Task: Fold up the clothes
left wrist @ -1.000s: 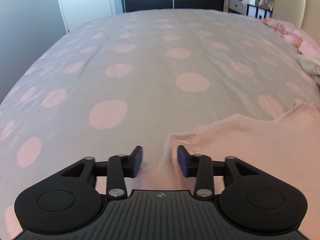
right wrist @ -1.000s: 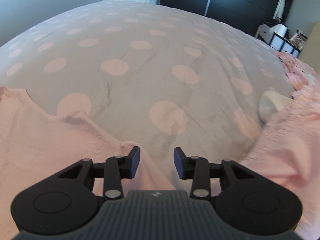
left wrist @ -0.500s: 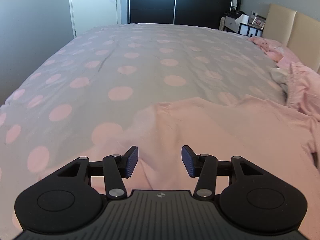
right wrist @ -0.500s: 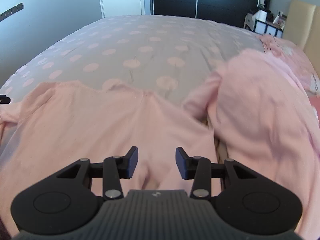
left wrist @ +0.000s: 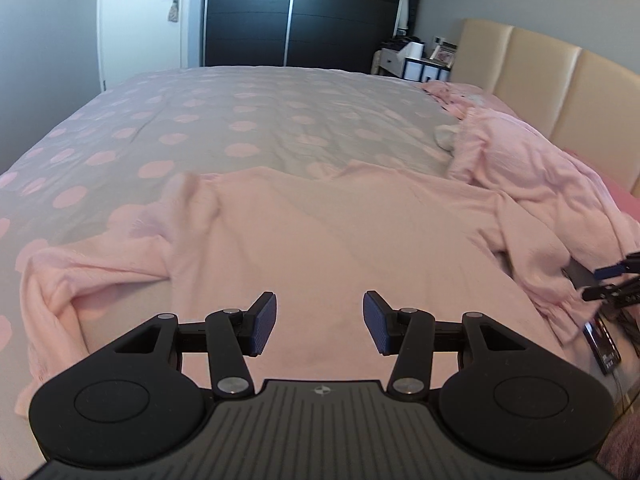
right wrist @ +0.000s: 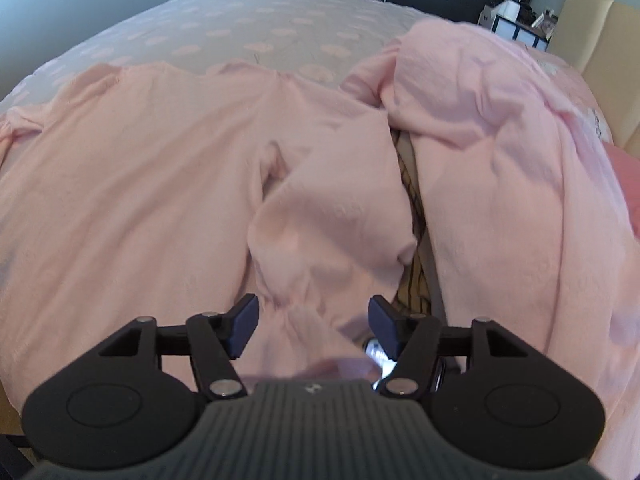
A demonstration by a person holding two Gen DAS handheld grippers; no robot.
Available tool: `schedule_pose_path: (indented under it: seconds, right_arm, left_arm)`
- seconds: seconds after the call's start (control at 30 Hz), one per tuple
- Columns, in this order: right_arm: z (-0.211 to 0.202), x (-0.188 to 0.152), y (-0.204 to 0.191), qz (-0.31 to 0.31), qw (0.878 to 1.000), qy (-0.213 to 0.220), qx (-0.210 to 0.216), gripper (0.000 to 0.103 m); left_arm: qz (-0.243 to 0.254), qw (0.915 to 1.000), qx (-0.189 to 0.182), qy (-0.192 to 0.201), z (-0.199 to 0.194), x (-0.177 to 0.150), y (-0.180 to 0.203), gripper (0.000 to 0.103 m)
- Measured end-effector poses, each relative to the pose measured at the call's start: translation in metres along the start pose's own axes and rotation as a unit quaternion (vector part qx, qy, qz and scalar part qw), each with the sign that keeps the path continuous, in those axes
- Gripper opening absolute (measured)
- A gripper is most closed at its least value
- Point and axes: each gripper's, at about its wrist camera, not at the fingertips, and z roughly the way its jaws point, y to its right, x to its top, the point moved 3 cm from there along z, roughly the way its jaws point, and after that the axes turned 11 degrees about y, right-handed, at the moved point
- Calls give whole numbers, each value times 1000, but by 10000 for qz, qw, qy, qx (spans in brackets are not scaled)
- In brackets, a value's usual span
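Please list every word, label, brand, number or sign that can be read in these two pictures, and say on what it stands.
No text can be read.
Phone screen beside the pink garment: lit lines, too small and blurred to read.
Pale print on the pink bedding near the headboard: blurred, unreadable.
Round emblem on the left gripper body: a symbol, no letters.
Same emblem on the right gripper, jaws opening with a sleeve between them.
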Motion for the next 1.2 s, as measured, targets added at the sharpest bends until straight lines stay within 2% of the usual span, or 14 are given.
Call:
schedule_pose_path:
  seconds: [0.07, 0.13, 0.17, 0.2, 0.23, 0.27, 0.4, 0.53, 0.73, 0.93, 1.0, 1.07, 1.17, 1.2]
  right_arm:
    - [4, -8, 0, -4, 10000, -89, 5, 63]
    - [8, -16, -1, -37, 9999, -164, 14, 54]
    - [9, -18, -2, -49, 9999, -162, 11, 40]
    - [9, -19, -2, -49, 9999, -165, -1, 19]
    - [8, -19, -1, -24, 9998, -177, -29, 9]
    - [7, -18, -1, 2, 9998, -188, -57, 4]
    - [-11, 2, -1, 129, 9998, 38, -133, 3]
    - [-32, 36, -9, 532, 9978, 363, 148, 3]
    - [-54, 64, -52, 226, 9965, 610, 526, 3]
    - [-77, 64, -113, -255, 9905, 711, 1145, 3]
    - [-84, 57, -131, -419, 9870, 721, 1377, 3]
    - [-87, 47, -147, -521, 9839, 675, 1569, 3]
    - [-86, 31, -164, -634, 9804, 520, 1789, 3]
    - [-85, 25, -169, -679, 9794, 453, 1846, 3]
  left_arm:
    - [-149, 9998, -91, 0, -3, -10, 11, 46]
    - [-336, 9992, -180, -79, -2, -20, 20, 46]
    - [-363, 9990, -223, -147, 0, -24, 23, 46]
    - [-374, 9987, -269, -220, 3, -28, 27, 46]
    - [-339, 9985, -319, -279, 4, -31, 31, 46]
    - [-277, 9985, -346, -314, 6, -32, 35, 46]
    - [-261, 9979, -518, -299, 4, -32, 47, 46]
    - [-286, 9963, -773, -257, 4, -26, 63, 46]
    - [-92, 9930, -1164, -204, 6, -13, 96, 46]
    - [-481, 9866, -1528, -322, 13, -4, 104, 46]
    - [-841, 9793, -1774, -483, 16, -4, 102, 46]
    - [-1360, 9654, -2090, -761, 22, -7, 99, 47]
    - [-1961, 9444, -2352, -1198, 34, -18, 96, 50]
    - [-2033, 9413, -2350, -1320, 37, -21, 96, 50]
